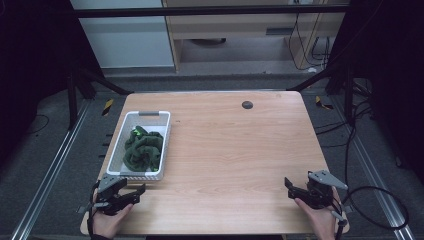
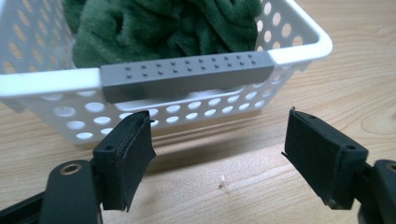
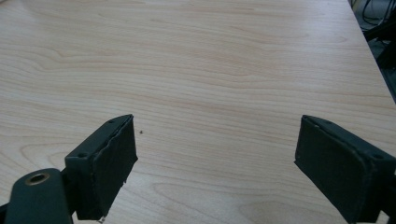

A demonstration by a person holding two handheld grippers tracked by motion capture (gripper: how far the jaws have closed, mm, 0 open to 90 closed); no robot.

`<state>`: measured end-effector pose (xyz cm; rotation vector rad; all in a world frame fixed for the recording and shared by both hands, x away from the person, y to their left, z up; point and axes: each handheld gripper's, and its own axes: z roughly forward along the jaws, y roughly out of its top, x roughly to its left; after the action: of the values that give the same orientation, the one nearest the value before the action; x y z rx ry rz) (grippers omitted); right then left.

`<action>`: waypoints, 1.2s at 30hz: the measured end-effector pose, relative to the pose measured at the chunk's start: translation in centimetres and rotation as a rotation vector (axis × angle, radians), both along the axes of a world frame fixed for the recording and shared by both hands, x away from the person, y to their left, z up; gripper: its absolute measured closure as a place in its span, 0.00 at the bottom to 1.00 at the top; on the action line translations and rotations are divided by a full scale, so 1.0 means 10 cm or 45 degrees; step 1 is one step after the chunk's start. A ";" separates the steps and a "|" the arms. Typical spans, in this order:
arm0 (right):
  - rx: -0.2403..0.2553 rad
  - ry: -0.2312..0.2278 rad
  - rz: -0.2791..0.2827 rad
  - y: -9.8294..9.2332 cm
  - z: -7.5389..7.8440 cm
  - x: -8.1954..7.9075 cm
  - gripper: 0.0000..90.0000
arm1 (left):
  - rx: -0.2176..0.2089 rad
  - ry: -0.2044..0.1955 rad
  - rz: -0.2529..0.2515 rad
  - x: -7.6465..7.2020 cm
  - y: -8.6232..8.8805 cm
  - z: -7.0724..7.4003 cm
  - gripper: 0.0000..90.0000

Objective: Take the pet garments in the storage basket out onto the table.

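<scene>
A white perforated basket (image 1: 167,136) stands at the table's left side, with a grey handle (image 2: 187,74) on its near end. Crumpled dark green cloth (image 1: 144,149) lies inside it, heaped against the near wall (image 2: 163,28). My left gripper (image 1: 134,189) is held low at the front left corner, just in front of the basket's near end. It is open (image 2: 219,128) with nothing between its jaws. My right gripper (image 1: 290,187) hovers over bare wood near the front right edge, open and holding nothing (image 3: 217,128).
The wooden table (image 1: 240,150) has a small dark round cap (image 1: 247,104) near its far edge. Cables (image 1: 380,200) trail on the floor at the right. Black frame bars (image 1: 85,80) and metal rails flank the table.
</scene>
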<state>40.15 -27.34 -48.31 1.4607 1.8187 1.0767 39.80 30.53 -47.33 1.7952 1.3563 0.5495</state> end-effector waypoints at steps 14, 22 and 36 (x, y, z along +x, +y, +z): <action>-0.052 0.024 0.037 0.04 -0.02 0.00 0.13 | -0.013 -0.037 0.000 -0.07 0.04 0.09 0.25; -0.074 0.014 0.050 0.05 -0.02 0.00 0.13 | -0.023 -0.070 0.002 -0.09 0.03 0.16 0.24; -0.072 0.021 0.067 0.08 -0.03 -0.01 0.13 | -0.036 -0.117 -0.027 -0.06 0.03 0.34 0.23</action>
<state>40.00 -26.55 -48.57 1.4006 1.8931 1.0328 39.18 30.85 -43.94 1.7387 1.2752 0.5909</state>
